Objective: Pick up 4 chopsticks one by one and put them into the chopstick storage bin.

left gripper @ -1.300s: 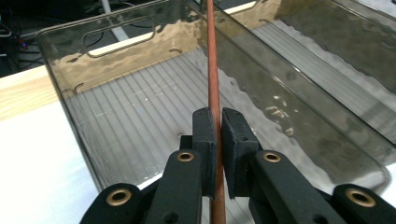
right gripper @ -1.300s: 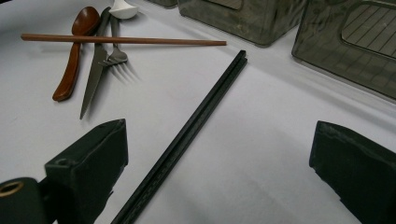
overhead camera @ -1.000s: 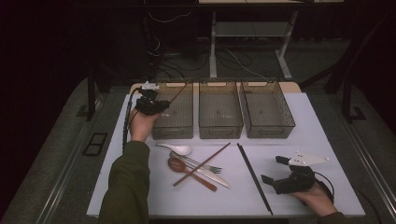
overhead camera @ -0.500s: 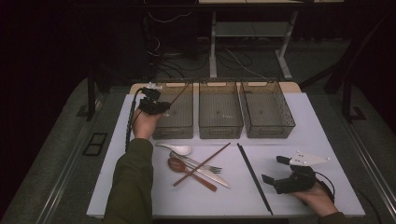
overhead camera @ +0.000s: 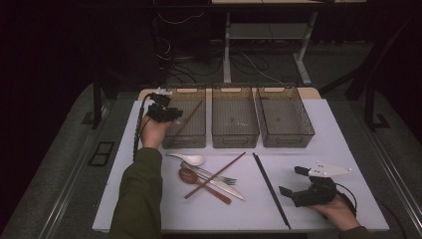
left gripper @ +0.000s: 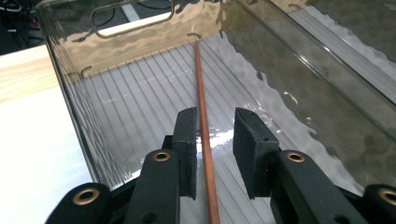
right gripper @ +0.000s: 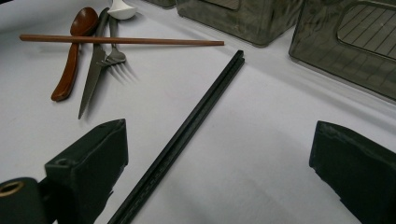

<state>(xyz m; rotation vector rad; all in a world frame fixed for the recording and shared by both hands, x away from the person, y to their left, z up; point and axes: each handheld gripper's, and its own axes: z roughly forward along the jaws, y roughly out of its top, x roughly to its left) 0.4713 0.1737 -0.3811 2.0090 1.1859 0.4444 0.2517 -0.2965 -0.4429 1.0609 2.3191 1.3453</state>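
Brown chopstick (left gripper: 201,88) seen btwn left gripper (left gripper: 215,140) jaws in left bin (overhead camera: 191,137), jaws just opened, pads off it; right gripper (overhead camera: 293,180) held wide open, empty.

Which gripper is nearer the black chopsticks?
Right. The right gripper rests on the table just beside the black chopsticks; the left gripper is far off at the left bin.

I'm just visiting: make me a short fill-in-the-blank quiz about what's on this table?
1. The left claw has just been opening around a brown ____ in the leftmost bin.
2. The table holds ____ clear bins.
3. The right claw stands open over a ____ pair of chopsticks.

Missing words: chopstick; three; black
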